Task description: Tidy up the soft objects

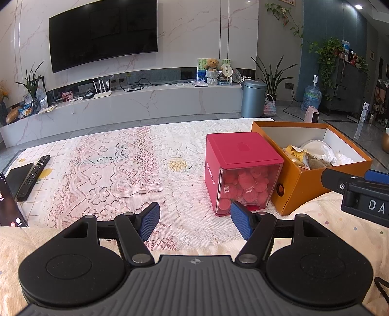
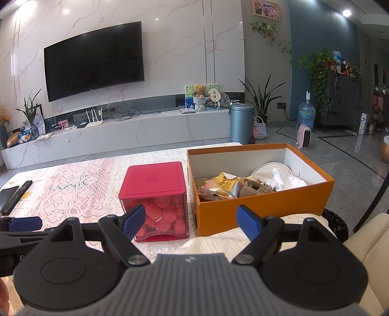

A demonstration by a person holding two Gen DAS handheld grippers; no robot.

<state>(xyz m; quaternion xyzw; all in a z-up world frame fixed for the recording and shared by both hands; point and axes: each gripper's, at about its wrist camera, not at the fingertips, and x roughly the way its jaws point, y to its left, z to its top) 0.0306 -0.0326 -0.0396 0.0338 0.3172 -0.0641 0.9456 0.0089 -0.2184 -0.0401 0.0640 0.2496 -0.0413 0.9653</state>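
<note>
Both grippers empty, jaws apart: left gripper [image 1: 195, 220] bottom center of its view, right gripper [image 2: 190, 220] same in its own. Prob staged for a pick. Soft stuff (plush, crumpled tissue, snack wrapper) sits in orange box [image 2: 265, 209] center-right on the desk [image 1: 116, 175]. Red cube container [image 2: 155, 192] just beside the box, left of it, full of red round bits. Remote [image 1: 34, 177] far left, out of the way.

You get bright, even daylight plus ceiling spotlights [image 2: 347, 12] upper right; glare on the marble wall [image 2: 170, 36]; sharp centre, heavy fisheye bending and dark vignetted corners.
</note>
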